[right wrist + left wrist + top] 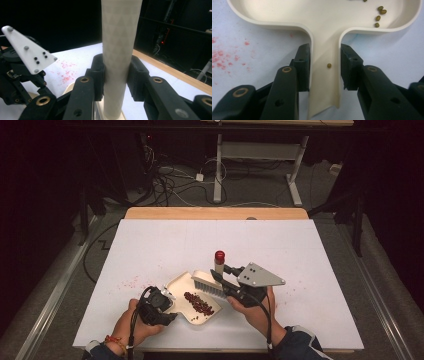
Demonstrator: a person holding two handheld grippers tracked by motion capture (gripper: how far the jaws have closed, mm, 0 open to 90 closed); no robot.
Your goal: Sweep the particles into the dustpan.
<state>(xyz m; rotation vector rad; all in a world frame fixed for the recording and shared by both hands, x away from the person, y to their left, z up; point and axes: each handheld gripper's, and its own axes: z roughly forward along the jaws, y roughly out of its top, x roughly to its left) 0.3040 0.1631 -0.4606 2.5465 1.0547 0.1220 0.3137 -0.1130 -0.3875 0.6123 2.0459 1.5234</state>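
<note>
1. High view: the dustpan (186, 285) lay on the white table (150, 245), its handle pointing toward the person's left and its open pan toward the right. The left gripper (167, 304) sat at the handle end. The right gripper (220, 279) held the brush (209, 285) with the bristles down at the pan's far edge, handle rising to a red cap (220, 255). A heap of dark red beans (199, 302) lay inside the pan, just on the near side of the bristles; the right gripper stood nearer to them. Judged: the next sweep turns on the brush drawing toward the pan's back wall. Red specks (131, 282) stayed loose on the table to the left, outside the pan.

2. Left gripper view: the 2 jaws were clamped on the dustpan handle (325, 75), 1 on each side, the handle running straight away from the camera. 1 bean (329, 65) sat in the handle's channel; 4 more (380, 15) lay at the pan's right. Nothing blocked the pan mouth.

3. Right gripper view: the jaws were closed on the brush handle (120, 50), which stood upright between them. The left gripper's grey plate (27, 50) showed at left, near.
</note>
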